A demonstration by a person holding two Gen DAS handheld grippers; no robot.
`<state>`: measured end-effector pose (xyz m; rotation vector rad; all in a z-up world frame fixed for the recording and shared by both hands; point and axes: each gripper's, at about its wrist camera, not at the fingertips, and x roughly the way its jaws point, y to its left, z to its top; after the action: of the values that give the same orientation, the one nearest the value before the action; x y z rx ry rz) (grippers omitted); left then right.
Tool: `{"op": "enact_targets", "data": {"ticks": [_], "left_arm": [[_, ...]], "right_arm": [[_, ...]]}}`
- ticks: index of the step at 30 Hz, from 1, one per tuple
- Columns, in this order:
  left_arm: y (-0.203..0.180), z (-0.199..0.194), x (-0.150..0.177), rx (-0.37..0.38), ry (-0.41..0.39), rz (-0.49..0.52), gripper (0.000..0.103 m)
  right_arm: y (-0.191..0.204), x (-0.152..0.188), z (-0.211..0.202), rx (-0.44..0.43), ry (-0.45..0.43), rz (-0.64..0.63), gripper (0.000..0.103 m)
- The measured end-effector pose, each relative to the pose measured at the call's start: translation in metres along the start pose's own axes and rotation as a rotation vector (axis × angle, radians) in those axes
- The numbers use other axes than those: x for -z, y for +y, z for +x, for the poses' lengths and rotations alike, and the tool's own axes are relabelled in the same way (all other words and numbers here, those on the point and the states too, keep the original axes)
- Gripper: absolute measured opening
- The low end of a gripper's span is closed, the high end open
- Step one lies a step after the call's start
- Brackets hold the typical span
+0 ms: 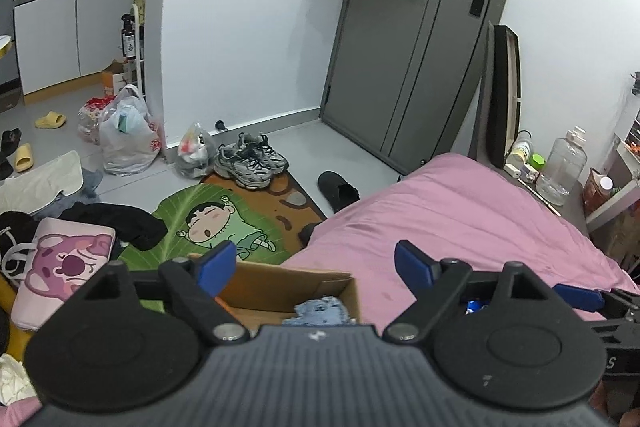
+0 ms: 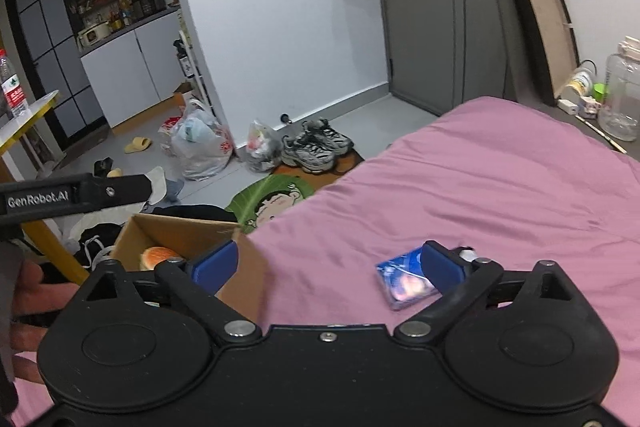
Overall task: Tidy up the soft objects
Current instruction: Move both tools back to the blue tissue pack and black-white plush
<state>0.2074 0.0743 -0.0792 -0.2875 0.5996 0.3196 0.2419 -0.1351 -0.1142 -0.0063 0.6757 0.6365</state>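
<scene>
A cardboard box [image 1: 288, 285] sits at the edge of the pink bed [image 1: 460, 211]. A light blue fuzzy soft thing [image 1: 320, 311] lies in it. My left gripper [image 1: 316, 261] is open and empty just above the box. In the right wrist view the box [image 2: 188, 233] holds an orange and white soft toy [image 2: 158, 255]. My right gripper [image 2: 330, 263] is open and empty over the pink bed [image 2: 500, 179]. A small blue packet [image 2: 404, 283] lies on the sheet by its right finger.
A cartoon floor mat [image 1: 216, 223], grey sneakers [image 1: 250, 159], a black slipper [image 1: 338, 189], plastic bags [image 1: 126, 135] and a pile of clothes with a pink bear pillow [image 1: 60, 267] cover the floor. A clear jug [image 1: 562, 163] stands beside the bed. A grey door [image 1: 404, 39] is ahead.
</scene>
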Motion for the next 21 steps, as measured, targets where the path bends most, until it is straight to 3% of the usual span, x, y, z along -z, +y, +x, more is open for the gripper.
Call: {"op": "enact_targets", "data": {"ticks": [11,15,21], "left_arm": [[-0.042,0.024,0.004,0.036,0.053,0.045,0.085],[-0.060,0.036,0.007,0.033,0.076,0.068,0.085],[-0.084,0.056,0.011,0.027,0.120,0.115,0.085]], "right_arm": [[-0.054,0.008,0.013,-0.008,-0.004,0.086,0.101],[-0.071,0.012,0.024,-0.019,0.006,0.094,0.094],[-0.095,0.018,0.043,-0.021,0.032,0.110,0.076]]}}
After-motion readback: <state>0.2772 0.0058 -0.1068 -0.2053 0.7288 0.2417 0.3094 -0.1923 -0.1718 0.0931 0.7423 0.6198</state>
